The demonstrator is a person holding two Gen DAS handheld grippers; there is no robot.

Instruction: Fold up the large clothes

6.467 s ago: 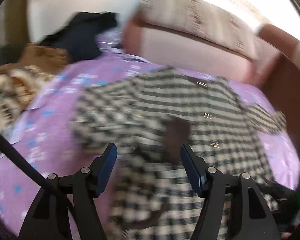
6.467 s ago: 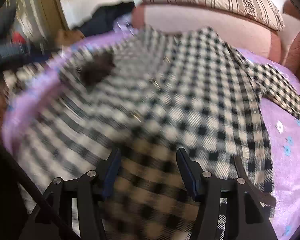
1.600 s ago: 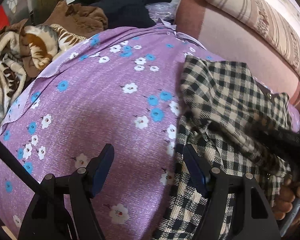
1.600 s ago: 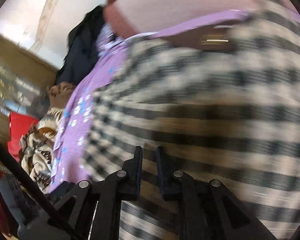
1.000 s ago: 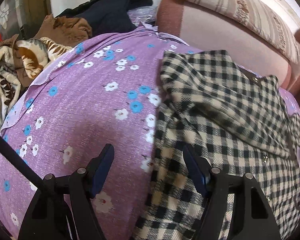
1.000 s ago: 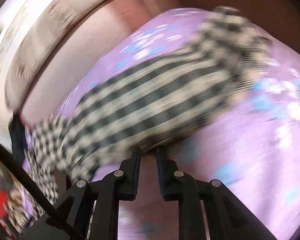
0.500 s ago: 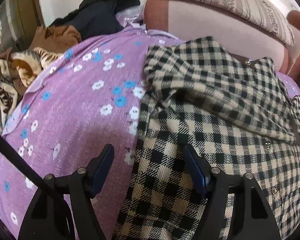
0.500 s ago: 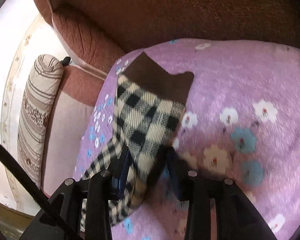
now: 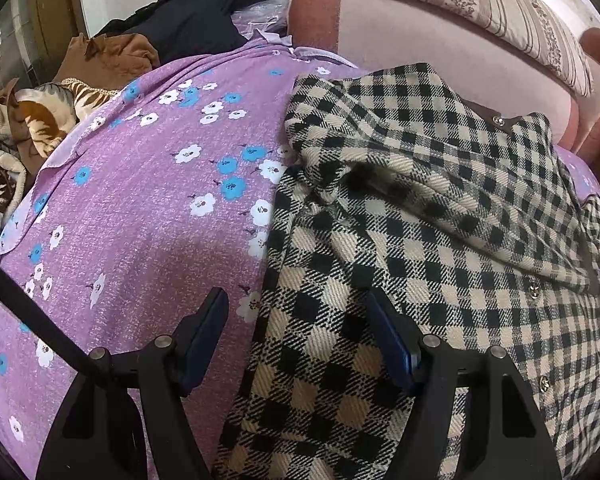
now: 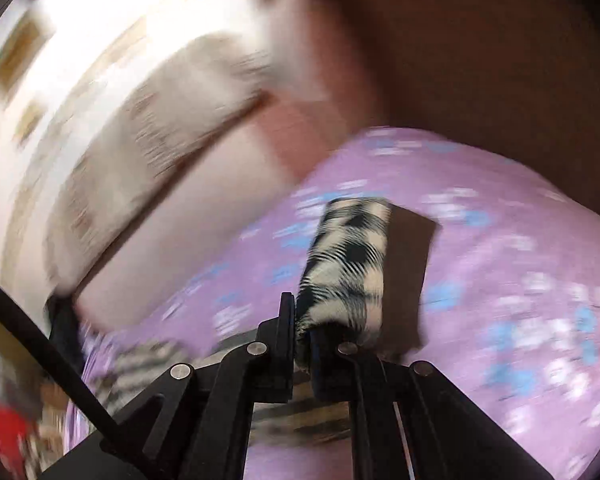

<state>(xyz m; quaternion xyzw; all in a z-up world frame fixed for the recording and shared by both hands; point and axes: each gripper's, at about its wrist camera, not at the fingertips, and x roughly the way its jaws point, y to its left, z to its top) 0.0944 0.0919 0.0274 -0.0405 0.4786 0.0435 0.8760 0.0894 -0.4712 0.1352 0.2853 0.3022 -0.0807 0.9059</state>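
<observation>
Shirt [image 9: 400, 216] lies on bedsheet [image 9: 140, 208], pillow [image 9: 480, 4] behind it

Black tongs [image 9: 298, 334] — blue pads [image 9: 206, 334], silver screws [image 9: 162, 341], black cable [image 9: 32, 322].

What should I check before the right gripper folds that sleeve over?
1. Right gripper shut on the sleeve: ok, cloth is pinched between its fingers.
2. Brown cuff free of the fingers: ok, it lies beyond them.
3. Left gripper open, holding nothing: ok.
4. Checked coat body lying flat: not ok, the upper layer is rumpled.
5. Purple floral sheet smooth beside the coat: ok.
6. Sleeve untwisted: cannot tell, the right wrist view is blurred.
</observation>
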